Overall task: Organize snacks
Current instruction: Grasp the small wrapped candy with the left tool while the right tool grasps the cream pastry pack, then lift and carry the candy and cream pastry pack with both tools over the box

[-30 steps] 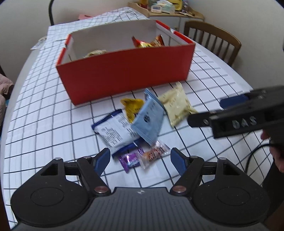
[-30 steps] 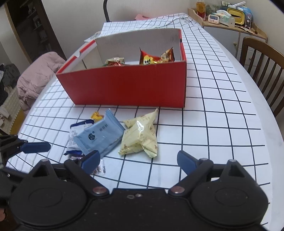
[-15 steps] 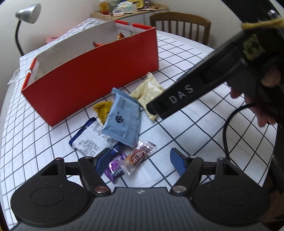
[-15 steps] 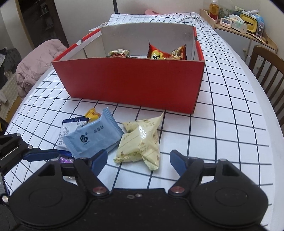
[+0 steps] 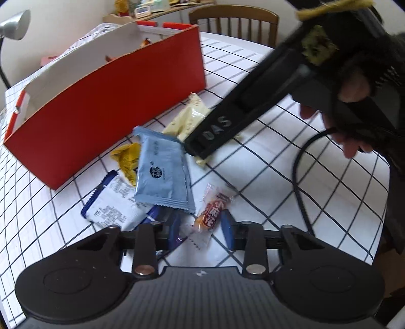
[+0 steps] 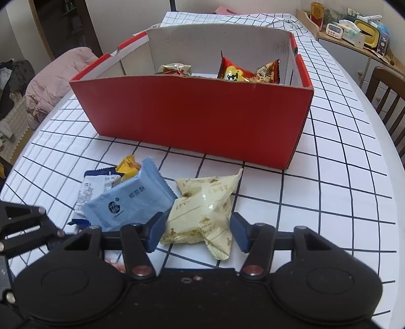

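Note:
A red cardboard box (image 6: pixel 197 114) (image 5: pixel 106 106) stands on the checked table and holds a few snack bags (image 6: pixel 243 72). In front of it lie loose snacks: a pale yellow bag (image 6: pixel 202 212) (image 5: pixel 187 119), a light blue packet (image 6: pixel 131 205) (image 5: pixel 162 172), a white and blue packet (image 5: pixel 111 205), a small yellow packet (image 5: pixel 126 159), and a red and orange candy (image 5: pixel 211 212). My left gripper (image 5: pixel 200 227) is open, its fingers on either side of the candy. My right gripper (image 6: pixel 196 231) is open around the near end of the pale yellow bag.
A wooden chair (image 5: pixel 233 20) stands at the table's far side, another (image 6: pixel 387 98) on the right. A shelf with a clock and boxes (image 6: pixel 354 27) lies behind. A pink blanket (image 6: pixel 48 76) is off the table's left edge. A black cable (image 5: pixel 301 182) hangs from the right gripper.
Both grippers moved down and forward. The left now brackets the candy and has narrowed. The right now brackets the pale yellow bag and has narrowed.

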The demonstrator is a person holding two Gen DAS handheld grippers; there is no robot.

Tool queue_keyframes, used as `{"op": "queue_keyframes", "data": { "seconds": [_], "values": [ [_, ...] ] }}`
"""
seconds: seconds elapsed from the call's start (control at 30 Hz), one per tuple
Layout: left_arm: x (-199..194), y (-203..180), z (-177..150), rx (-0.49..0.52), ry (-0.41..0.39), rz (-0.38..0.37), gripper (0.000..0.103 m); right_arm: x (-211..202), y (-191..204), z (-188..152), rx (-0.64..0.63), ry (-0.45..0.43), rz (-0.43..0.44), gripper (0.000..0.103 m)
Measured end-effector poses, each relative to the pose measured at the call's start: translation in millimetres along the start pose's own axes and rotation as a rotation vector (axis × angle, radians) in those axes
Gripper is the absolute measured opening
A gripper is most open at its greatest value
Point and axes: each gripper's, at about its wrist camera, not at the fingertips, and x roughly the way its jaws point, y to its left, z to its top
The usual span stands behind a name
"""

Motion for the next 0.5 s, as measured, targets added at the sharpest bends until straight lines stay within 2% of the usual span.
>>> {"op": "queue_keyframes", "data": {
  "seconds": [0.2, 0.5],
  "values": [
    [-0.6, -5.6, 4.6, 0.003, -0.005, -0.01, 0.017, -2.9, 1.3, -1.0, -0.014, -0.015, -0.009, 0.042],
    [-5.6, 3.4, 7.9, -0.141, 0.02, -0.042, 0.014, -18.2, -2.3, -11.9, 0.011, -0.032, -0.03, 0.036]
  ]
}}
